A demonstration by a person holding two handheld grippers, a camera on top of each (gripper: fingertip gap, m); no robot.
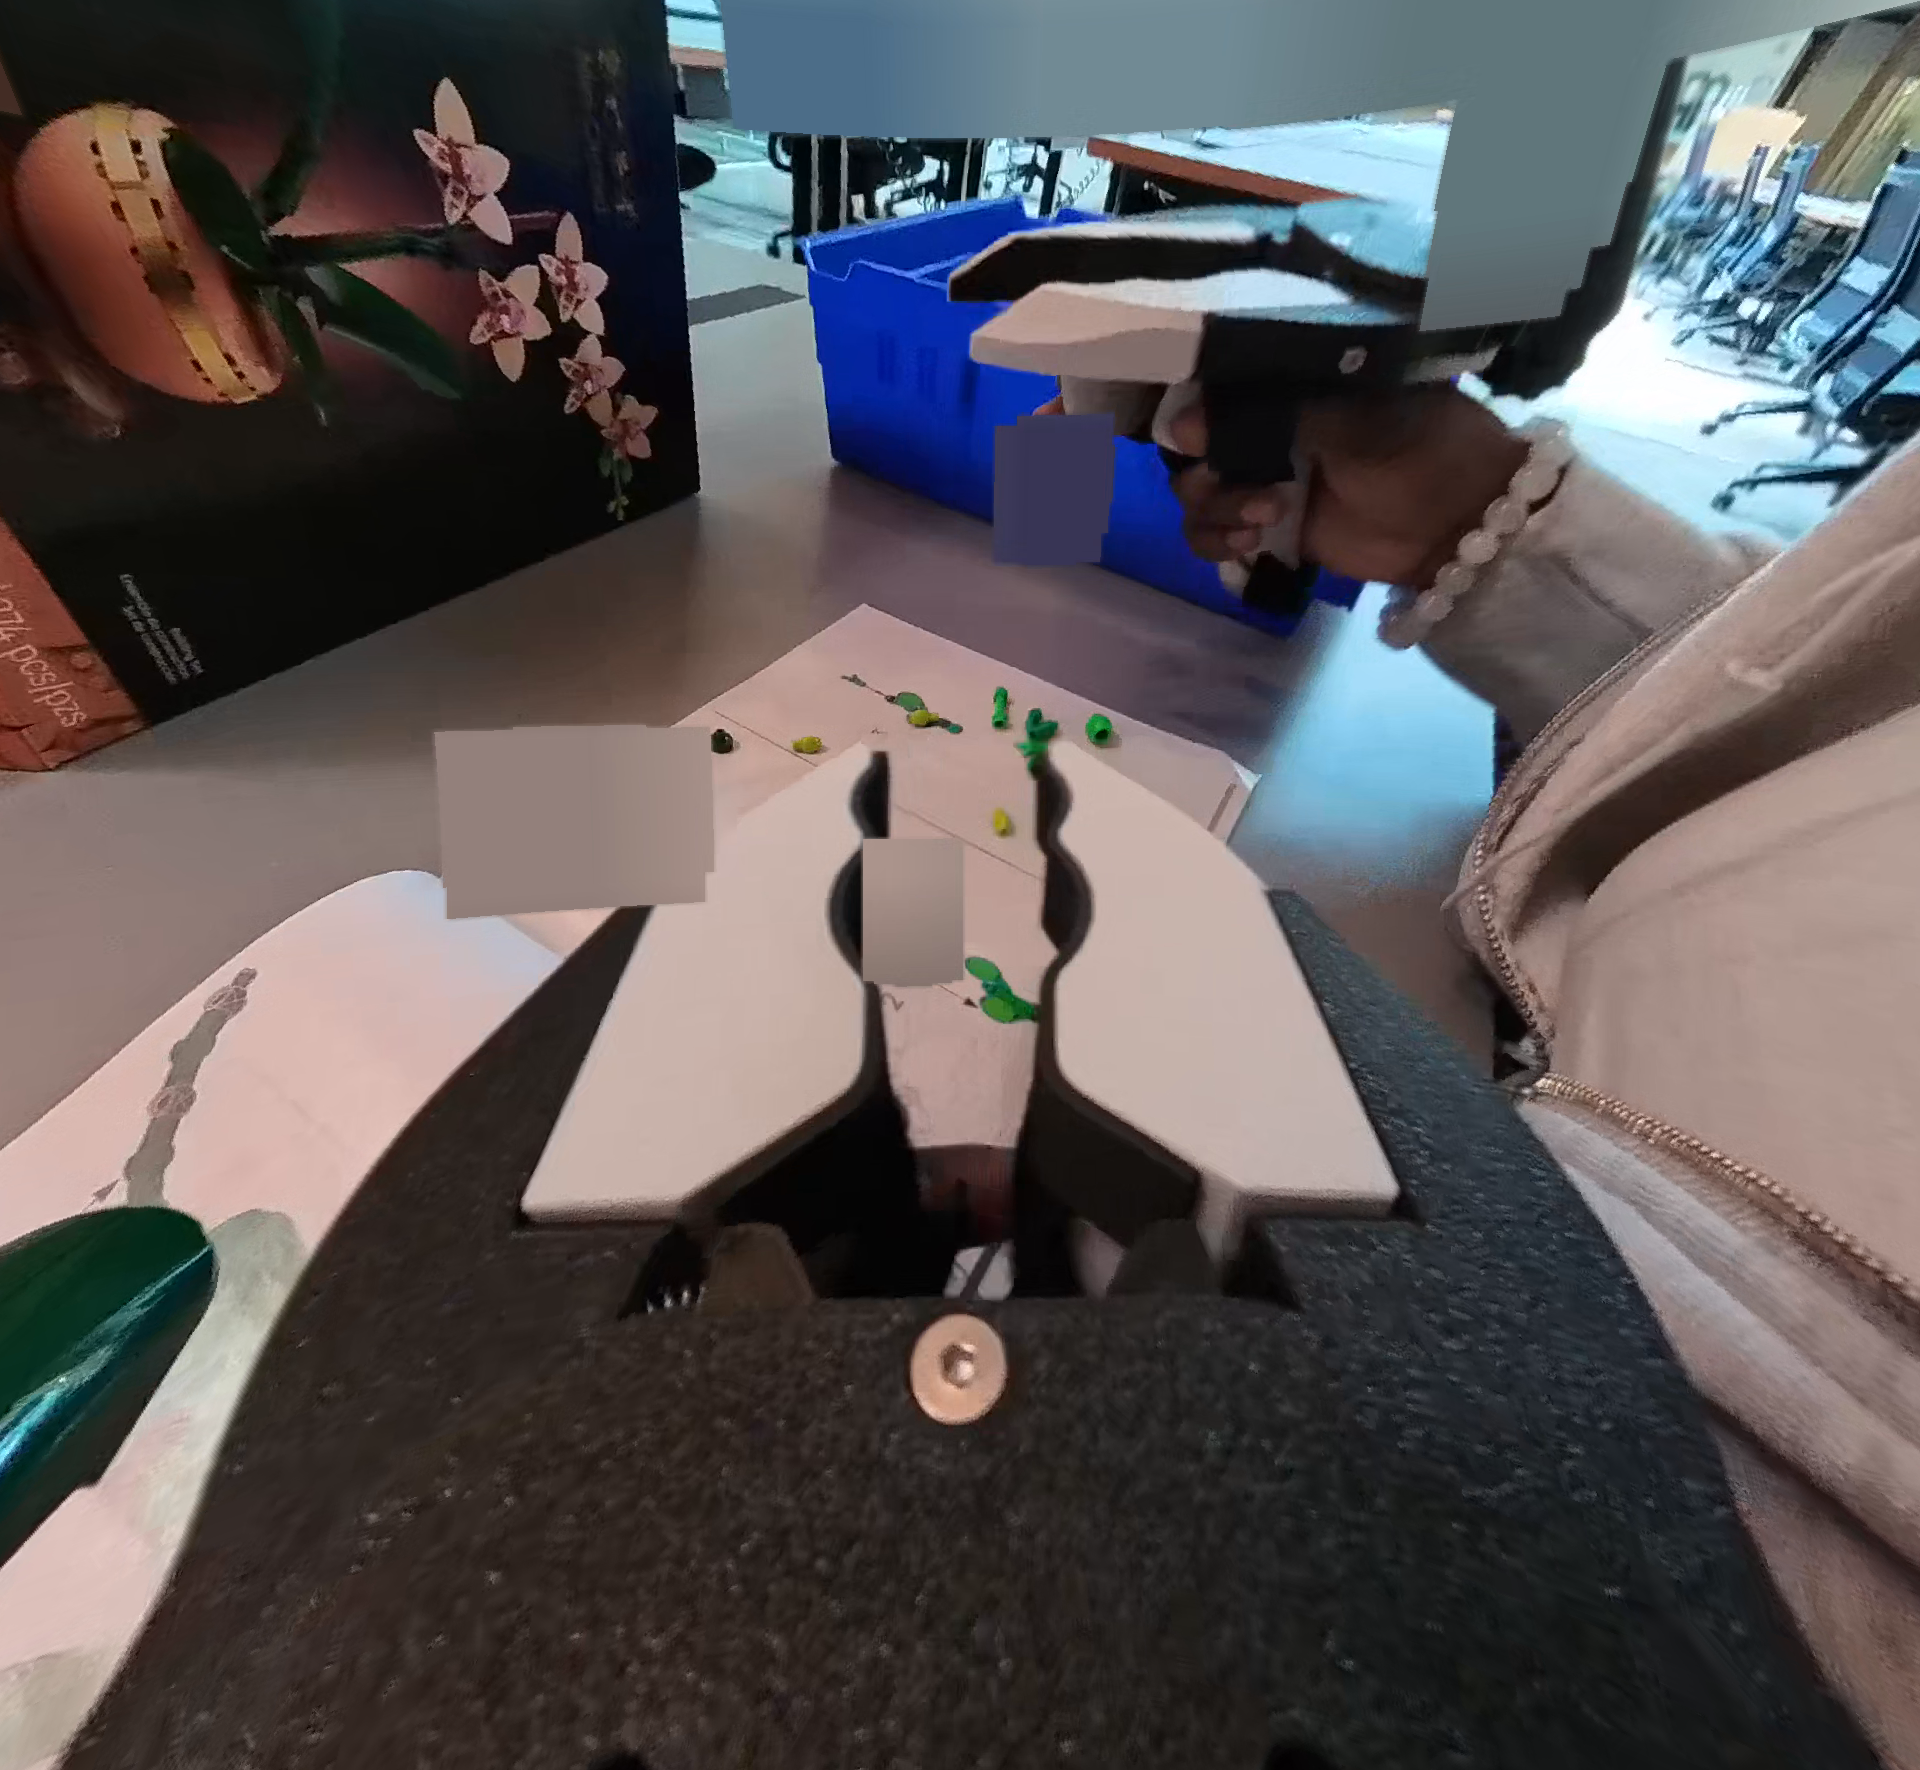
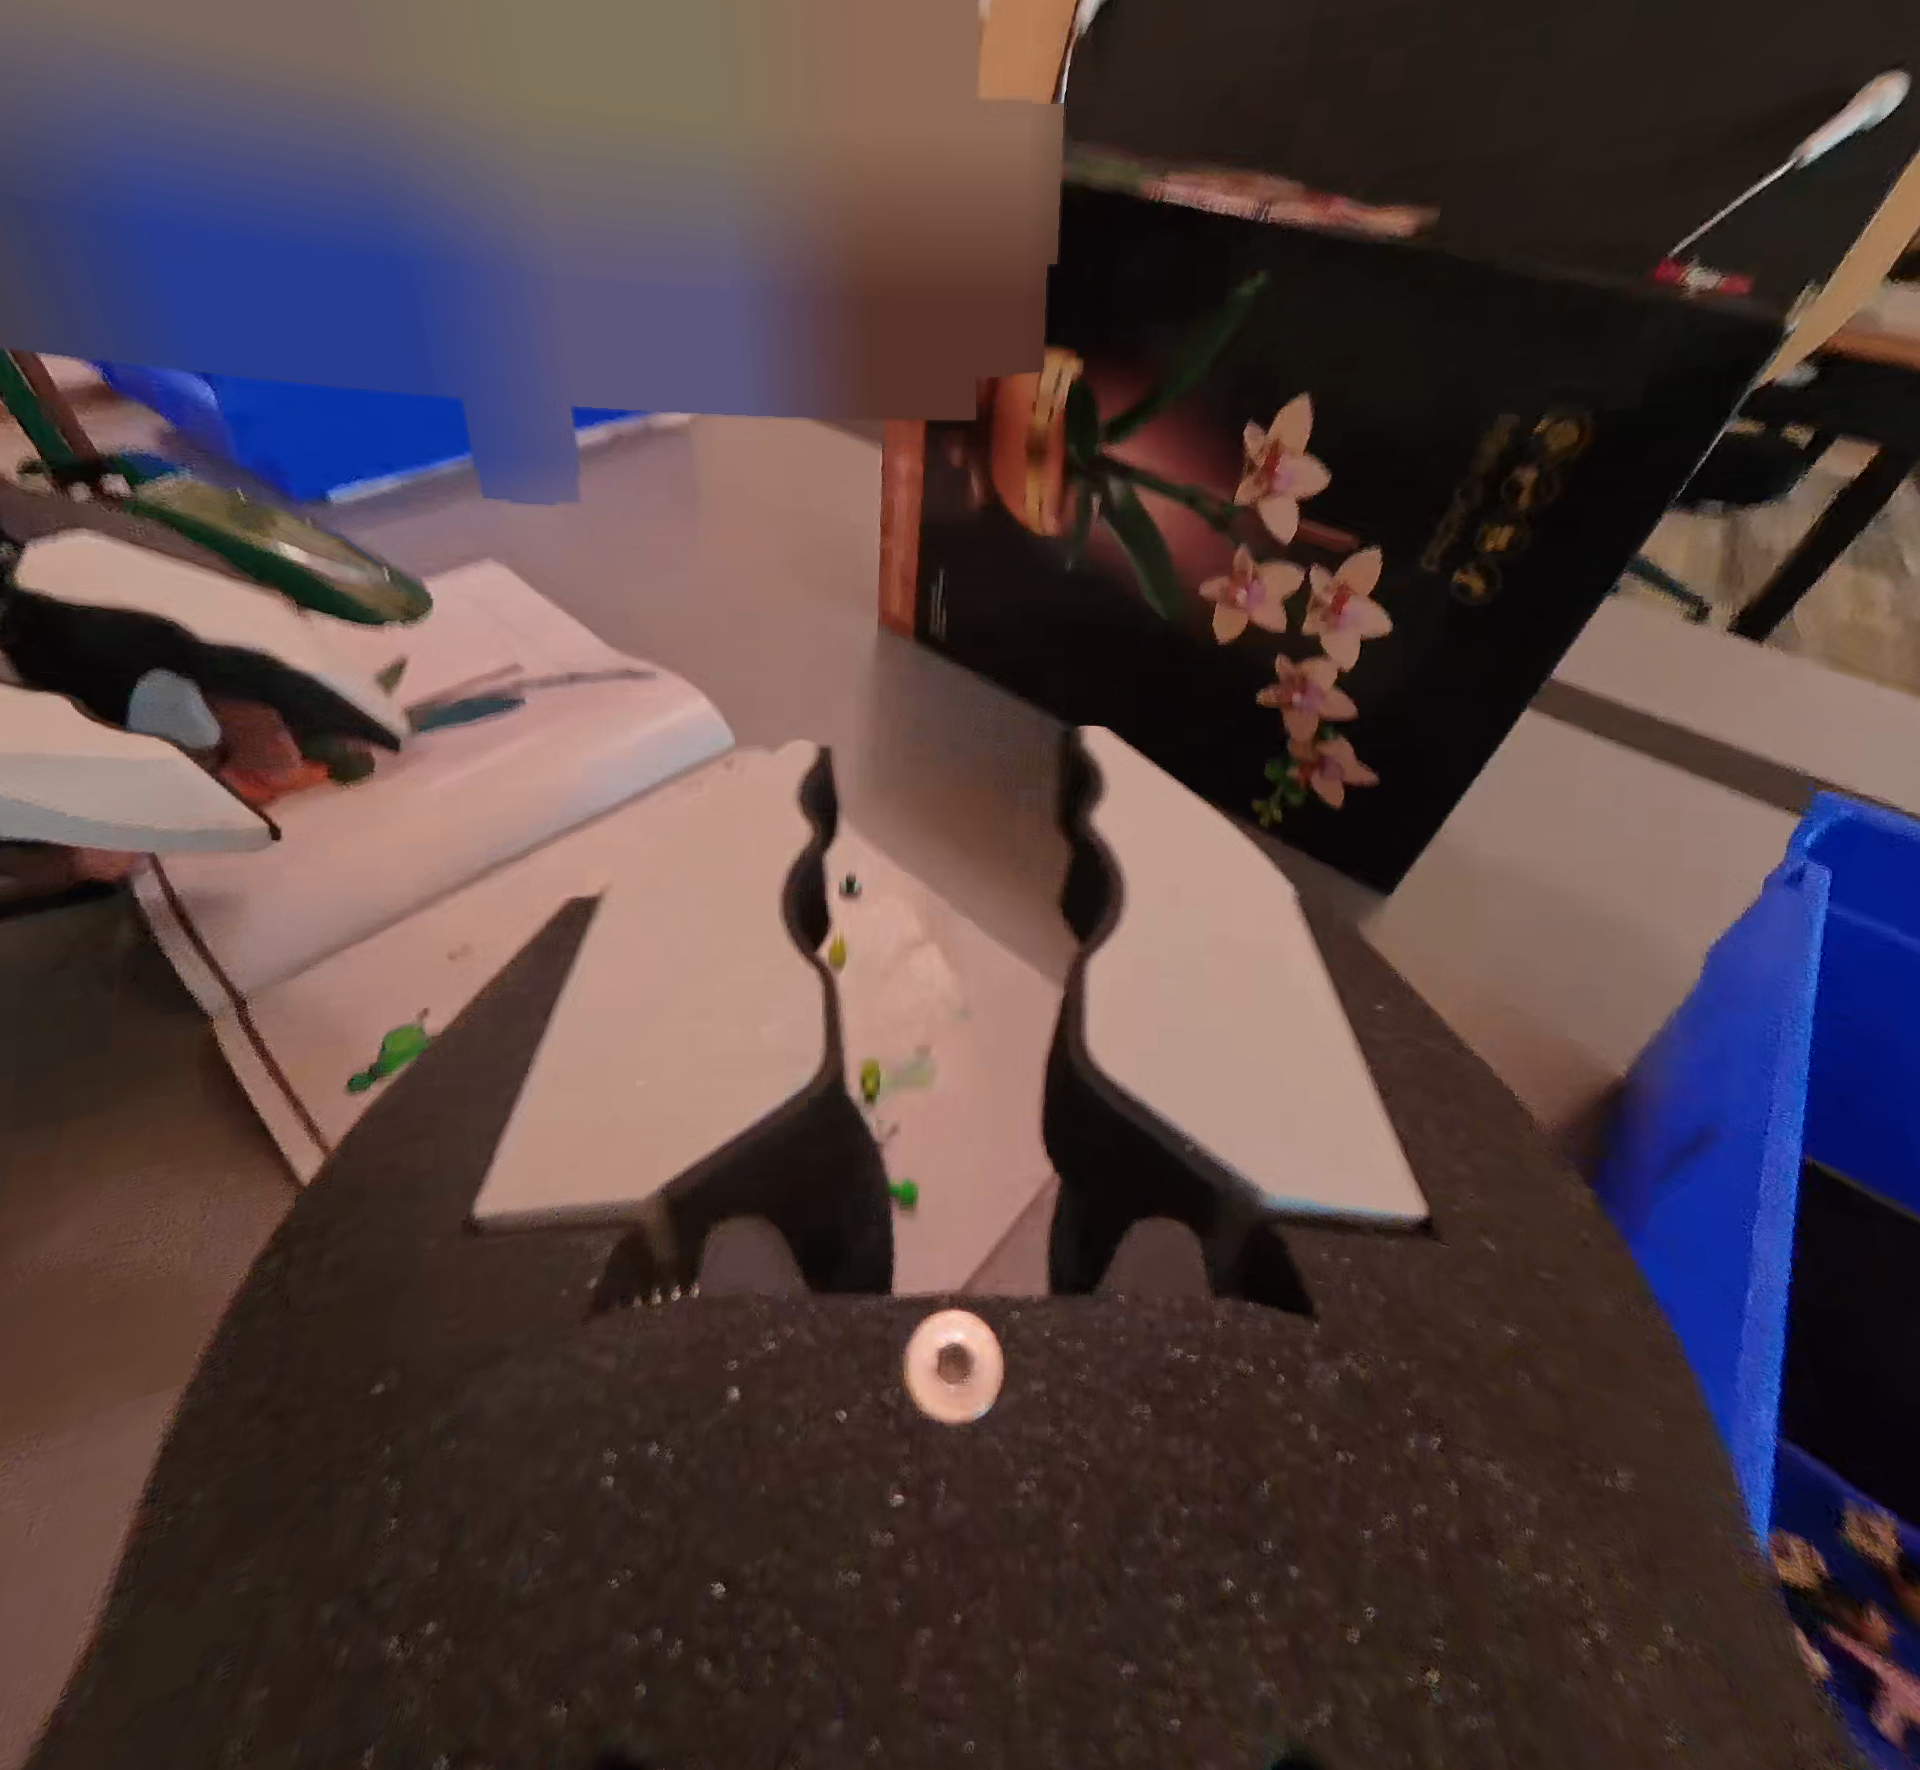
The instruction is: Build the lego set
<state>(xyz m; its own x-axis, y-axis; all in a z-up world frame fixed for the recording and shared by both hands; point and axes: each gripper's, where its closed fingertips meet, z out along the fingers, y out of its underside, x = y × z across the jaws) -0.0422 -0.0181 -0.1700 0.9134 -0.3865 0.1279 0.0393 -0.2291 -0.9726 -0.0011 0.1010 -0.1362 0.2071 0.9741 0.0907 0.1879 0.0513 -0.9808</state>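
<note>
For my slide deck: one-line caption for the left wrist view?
Left gripper poised open over green pieces on the instruction booklet.

green pieces (image 1: 1023, 723): small, scattered loose on the white sheet (image 1: 1132, 764)
dark green leaf (image 1: 83, 1325): glossy, over the open booklet (image 1: 312, 1045)

Left gripper (image 1: 961, 775) held low, white fingers (image 1: 727, 993) slightly parted. Right gripper (image 2: 948, 764) raised farther off at right, jaws gaping, gripped by a hand (image 1: 1351, 515) with beaded wrist
</note>
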